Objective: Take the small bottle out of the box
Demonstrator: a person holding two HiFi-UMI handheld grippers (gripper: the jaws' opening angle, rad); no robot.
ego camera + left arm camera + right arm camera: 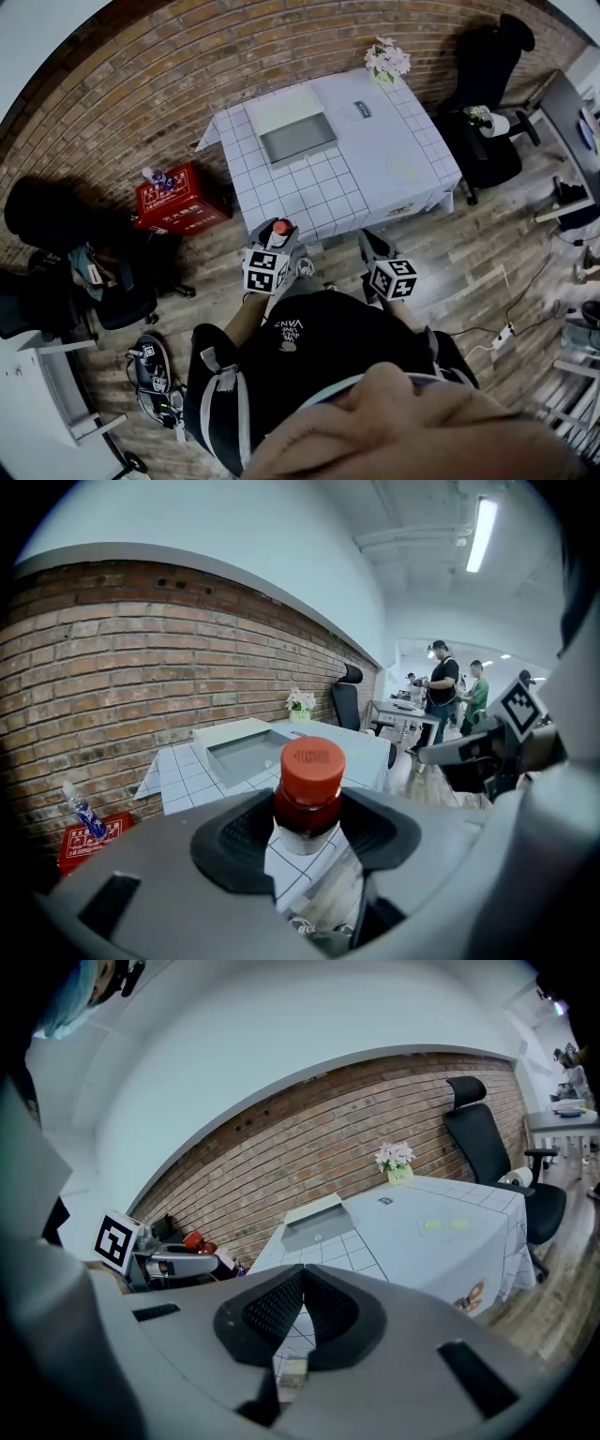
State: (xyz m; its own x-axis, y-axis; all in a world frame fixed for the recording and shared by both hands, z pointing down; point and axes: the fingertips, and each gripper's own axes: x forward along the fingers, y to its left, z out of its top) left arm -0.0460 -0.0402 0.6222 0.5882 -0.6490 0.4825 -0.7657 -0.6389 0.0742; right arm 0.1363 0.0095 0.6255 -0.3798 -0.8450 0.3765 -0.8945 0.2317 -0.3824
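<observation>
Left gripper [306, 829] is clamped on the small bottle [310, 771]. The pads grip it just under the red cap, which sticks up above the jaws. The bottle is out of the box [292, 131] and held off the near edge of the table [375, 169], close to the person. Right gripper [301, 1309] is closed tight with nothing in it.

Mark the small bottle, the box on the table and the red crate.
small bottle [312, 766]: left gripper view, on its red cap.
box [296, 141]: head view, on its grey inside.
red crate [187, 210]: head view, on its bare top.
</observation>
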